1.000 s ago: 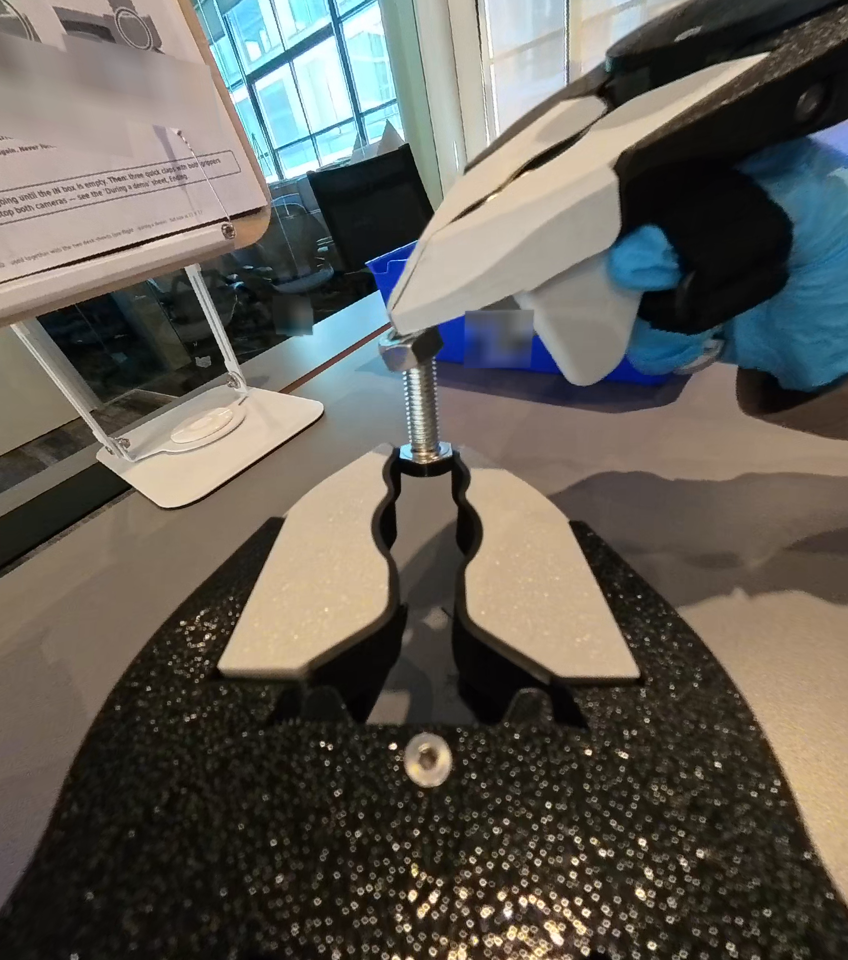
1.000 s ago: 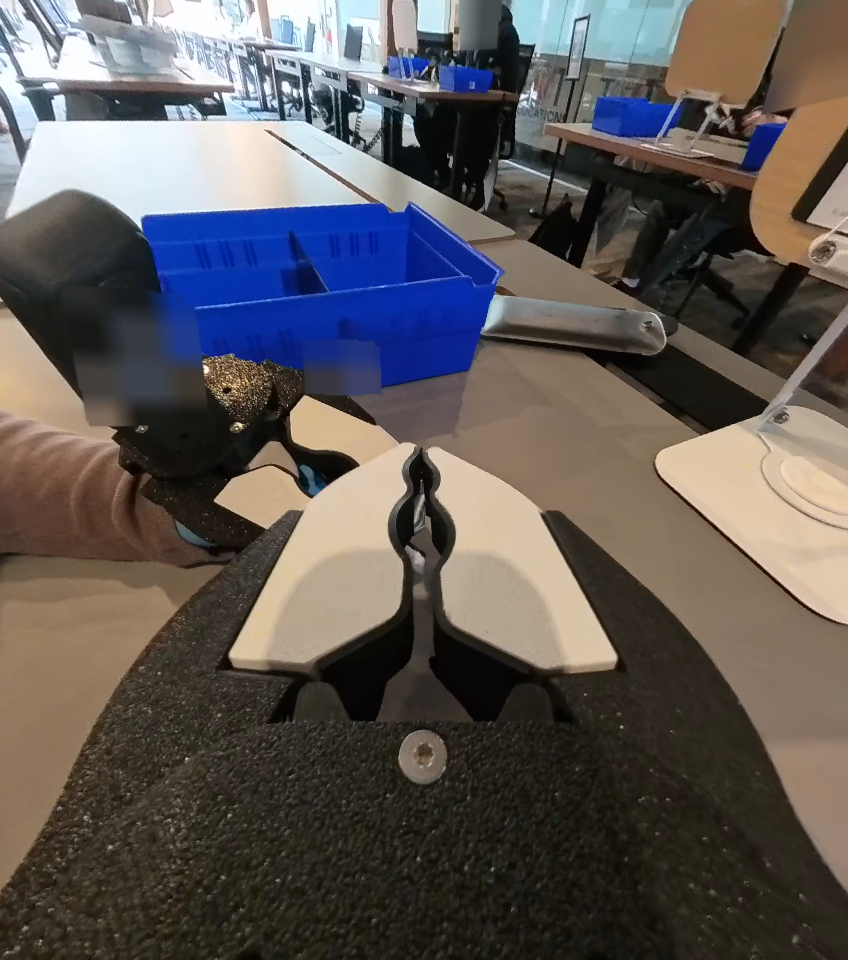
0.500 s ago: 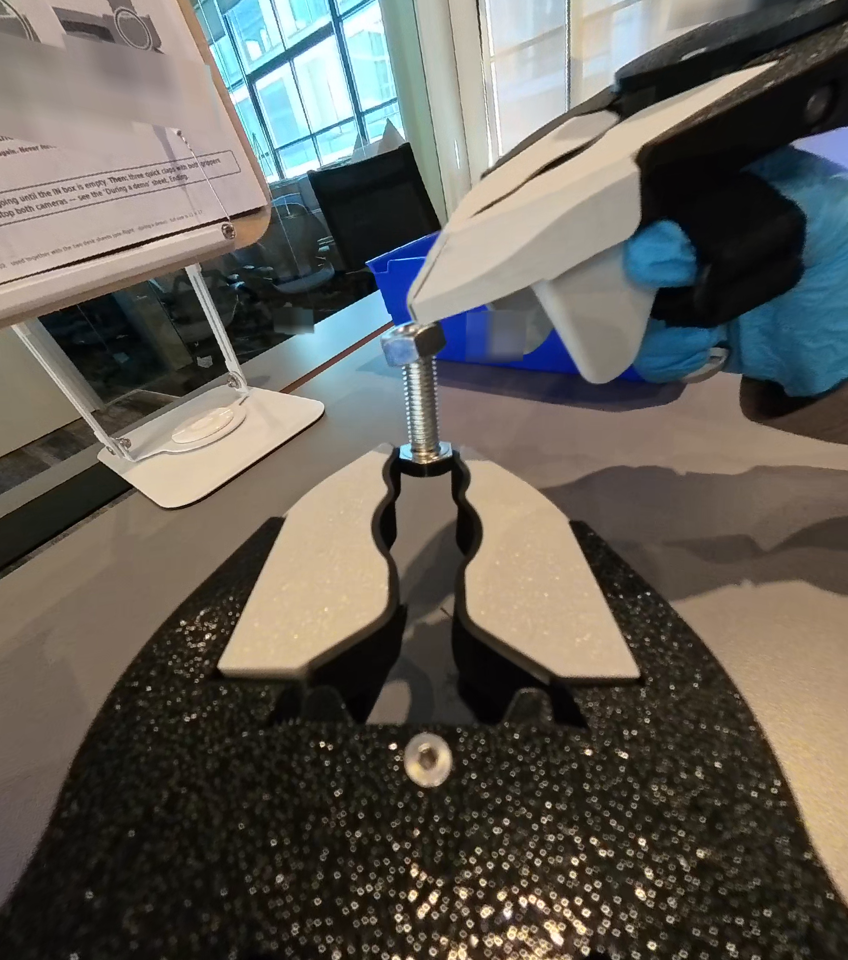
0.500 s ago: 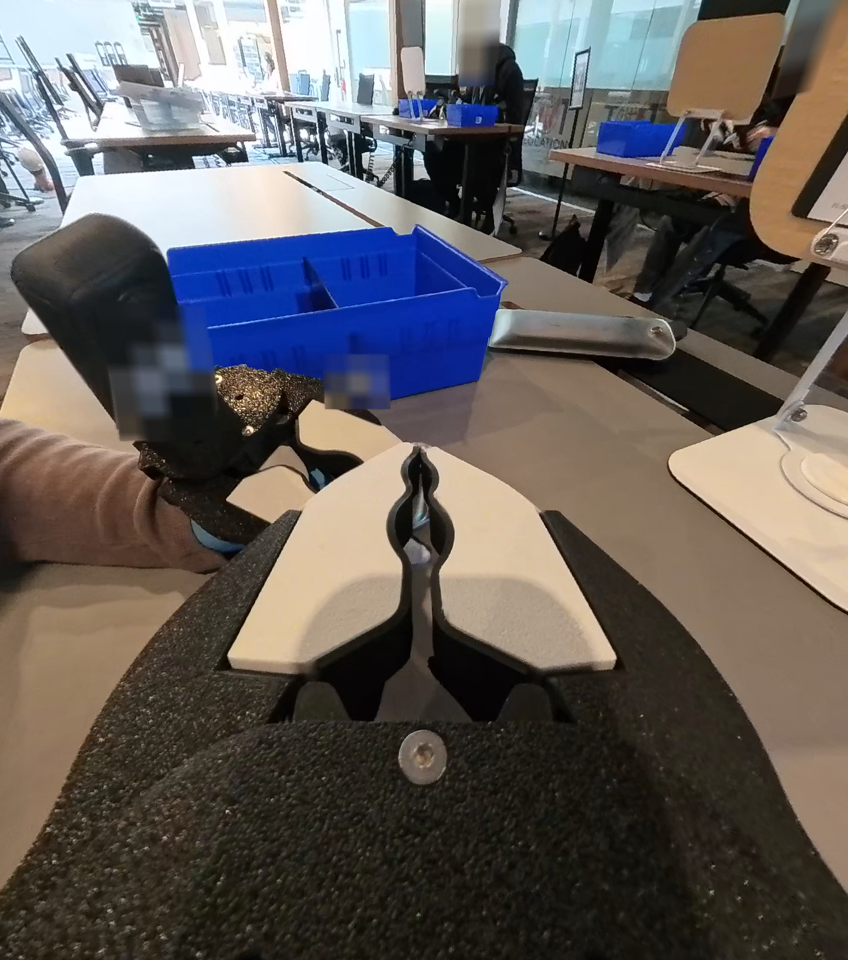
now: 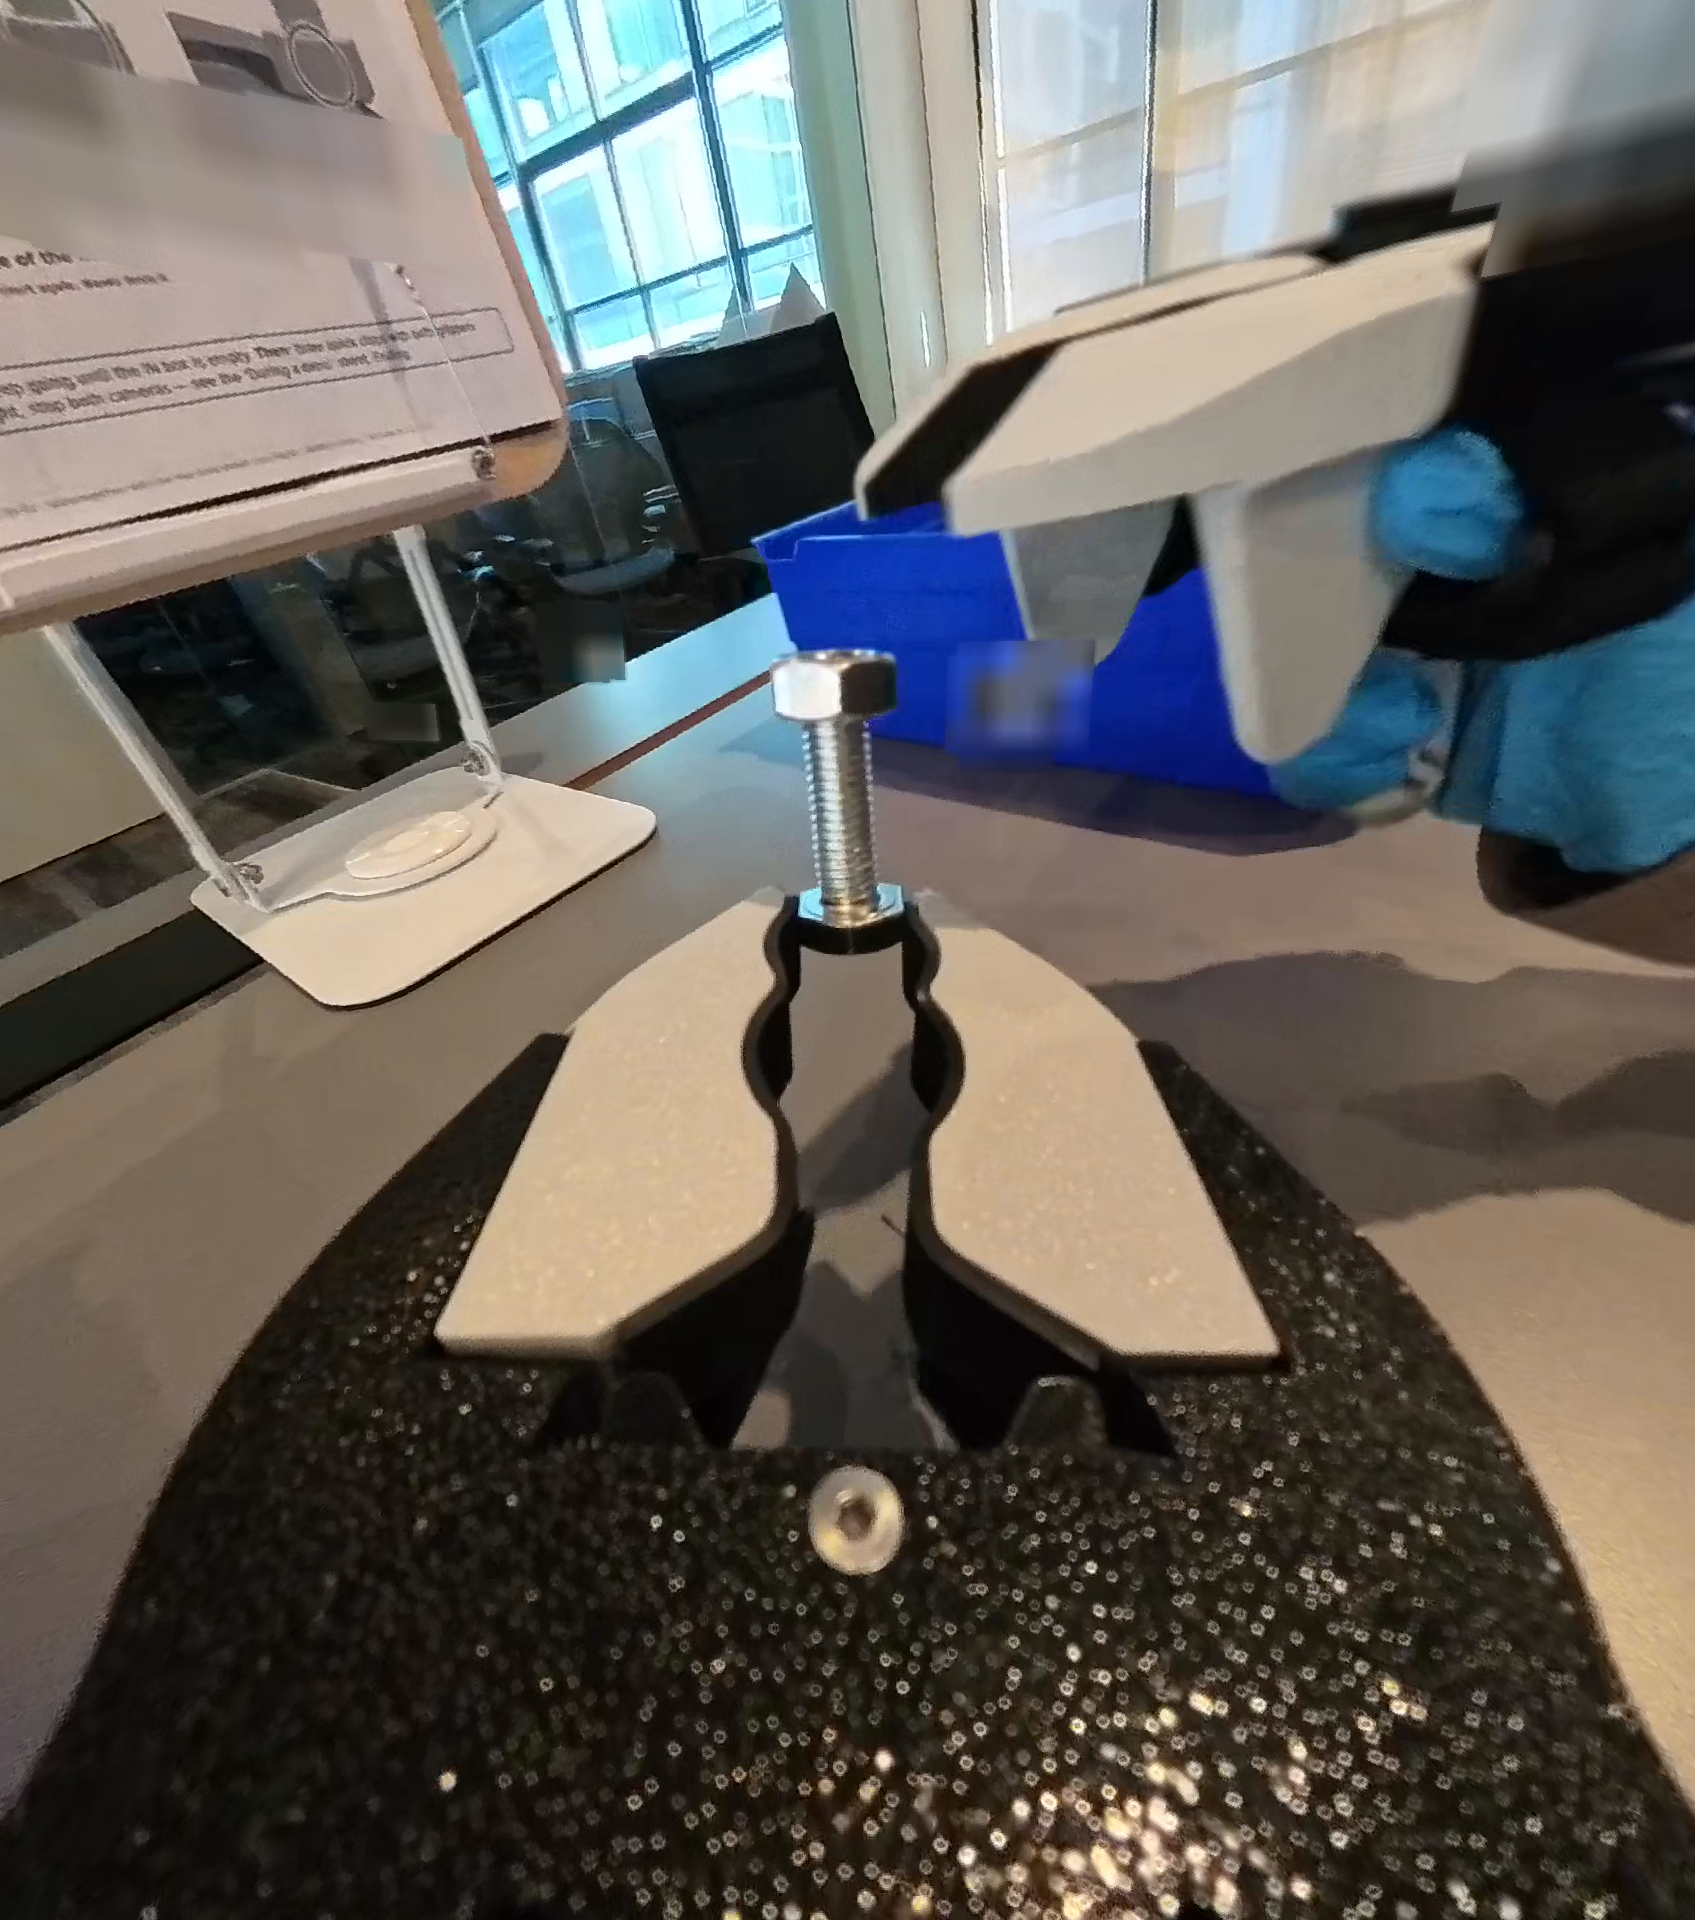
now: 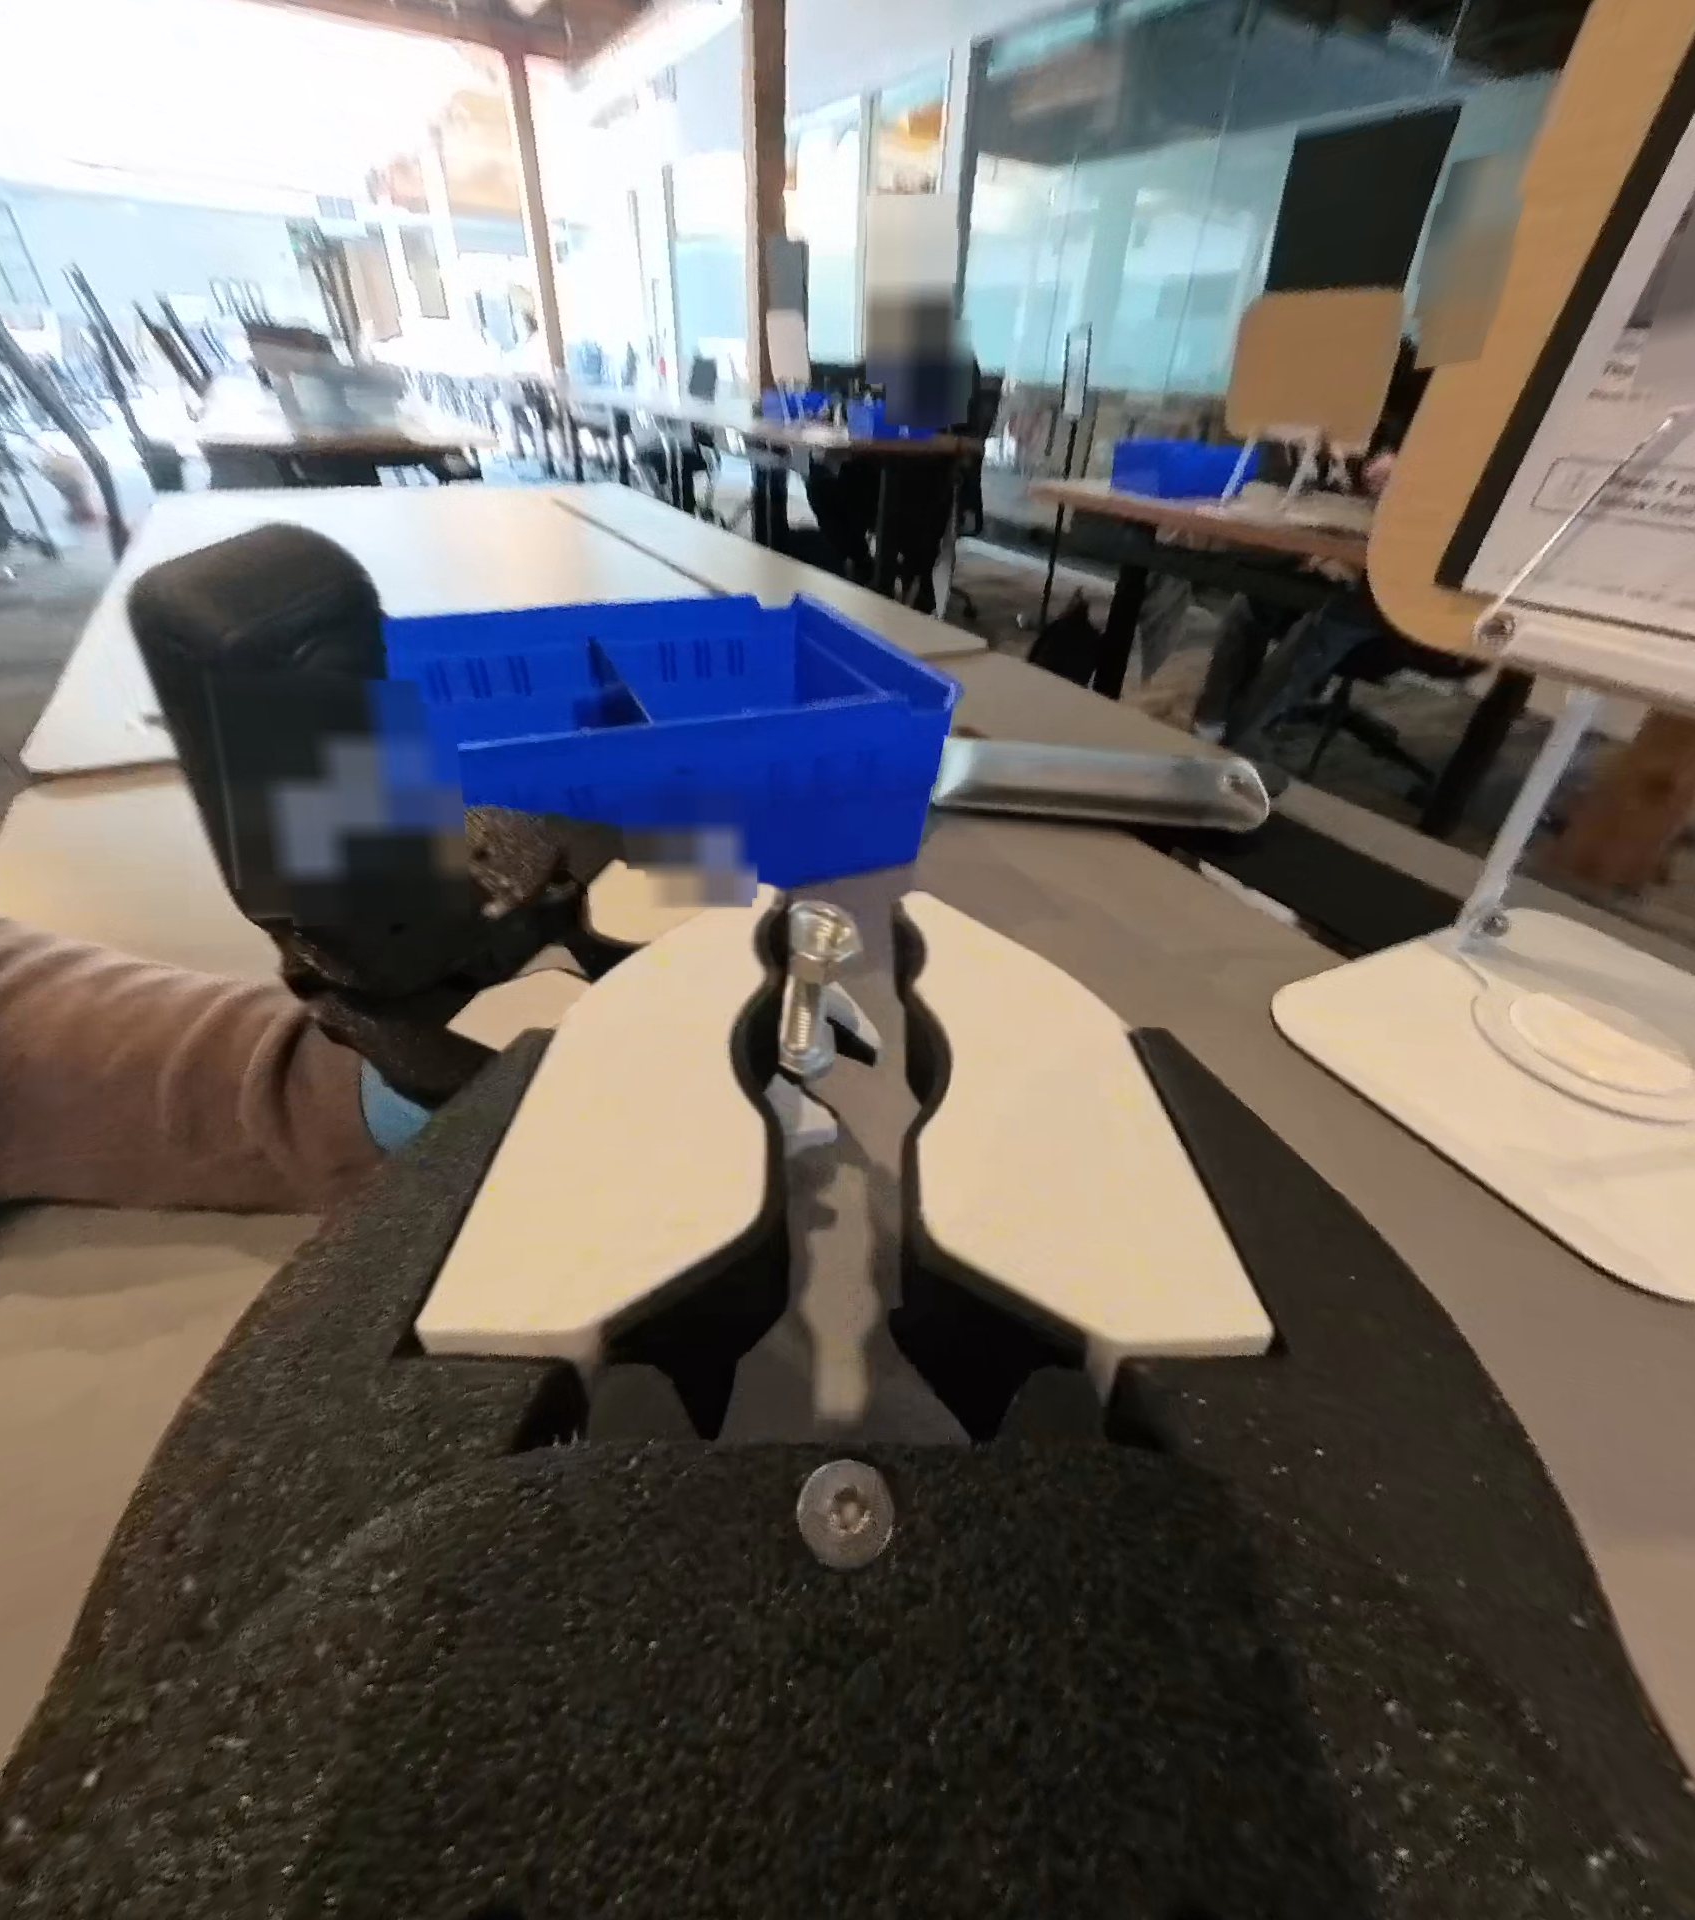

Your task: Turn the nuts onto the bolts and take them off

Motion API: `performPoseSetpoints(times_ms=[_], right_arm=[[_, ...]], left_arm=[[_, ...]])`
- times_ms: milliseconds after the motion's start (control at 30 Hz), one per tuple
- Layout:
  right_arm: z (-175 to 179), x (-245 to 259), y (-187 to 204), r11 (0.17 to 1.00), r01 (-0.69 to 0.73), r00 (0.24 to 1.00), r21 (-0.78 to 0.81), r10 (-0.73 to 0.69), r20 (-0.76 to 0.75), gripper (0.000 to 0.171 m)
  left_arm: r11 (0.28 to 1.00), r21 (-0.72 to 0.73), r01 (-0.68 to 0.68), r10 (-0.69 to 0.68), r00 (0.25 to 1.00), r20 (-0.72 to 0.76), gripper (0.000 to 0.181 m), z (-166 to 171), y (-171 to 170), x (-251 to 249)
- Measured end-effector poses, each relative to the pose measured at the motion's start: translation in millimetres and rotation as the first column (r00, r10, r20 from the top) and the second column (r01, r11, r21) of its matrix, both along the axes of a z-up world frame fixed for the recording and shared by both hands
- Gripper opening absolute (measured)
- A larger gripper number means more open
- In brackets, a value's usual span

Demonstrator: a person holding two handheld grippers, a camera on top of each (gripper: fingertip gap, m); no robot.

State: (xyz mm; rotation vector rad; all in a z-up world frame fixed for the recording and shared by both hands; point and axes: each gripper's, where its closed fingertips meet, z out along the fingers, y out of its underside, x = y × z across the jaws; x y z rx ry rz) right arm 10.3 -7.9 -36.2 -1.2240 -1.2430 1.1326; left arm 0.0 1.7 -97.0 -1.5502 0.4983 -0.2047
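A silver bolt (image 5: 835, 790) stands upright, head on top, threaded into a nut (image 5: 848, 914). My left gripper (image 5: 848, 935) is shut on the nut at its fingertips and holds it above the grey table (image 5: 1238, 1039). My right gripper (image 5: 910, 488) hovers up and to the right of the bolt head, apart from it. In the right wrist view the right gripper (image 6: 832, 909) is open, and the bolt (image 6: 807, 997) shows through the gap between its fingers. The left gripper (image 6: 853, 1029) sits just beyond, held by a person's sleeved arm (image 6: 95, 1070).
A blue divided bin (image 6: 718, 769) stands at the back of the table, also seen in the left wrist view (image 5: 884, 603). A white sign stand (image 6: 1549, 1091) stands to the right, at left in the left wrist view (image 5: 438, 894). A metal scoop (image 6: 1092, 790) lies beside the bin. Across from one pair of fingers to the other is roughly 6 cm.
My right gripper has let go of the bolt head, opened, and pulled away up and to the right. The left gripper still holds the nut with the bolt in place.
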Motion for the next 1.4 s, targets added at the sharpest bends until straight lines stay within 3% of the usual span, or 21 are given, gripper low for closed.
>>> performPoseSetpoints(times_ms=[67,133,300,433,633,900,1400], right_arm=[[1,1,-4,1.0,-0.016,0.997,-0.013,0.015,-0.081,0.038],[-3,1,-3,1.0,-0.005,0.993,-0.024,0.002,-0.121,0.045],[0,0,-12,1.0,-0.018,0.978,0.0,0.017,-0.21,0.046],[2,3,-18,0.995,0.055,0.951,0.082,-0.027,-0.309,0.046],[-2,-3,-21,0.991,0.068,0.938,0.112,-0.025,-0.346,0.057],[-10,-7,-15,0.999,-0.042,0.945,-0.032,0.029,-0.327,0.056],[-14,-10,-24,0.996,-0.091,0.952,-0.021,0.081,-0.294,0.045]], left_arm=[[1.0,0.002,0.011,-0.011,1.0,0.022,0.018,2,-1,-1],[1.0,0.008,0.015,-0.015,0.999,0.041,0.018,3,-1,-2],[1.0,0.005,0.024,-0.024,0.998,0.064,0.018,4,-1,-3],[0.999,0.005,0.033,-0.034,0.997,0.064,0.018,4,-1,-2],[0.999,0.01,0.052,-0.052,0.996,0.068,0.018,5,-2,-1],[0.999,0.006,0.053,-0.054,0.997,0.059,0.018,4,-2,0],[0.999,-0.007,0.05,-0.05,0.997,0.056,0.018,3,-1,-1]])
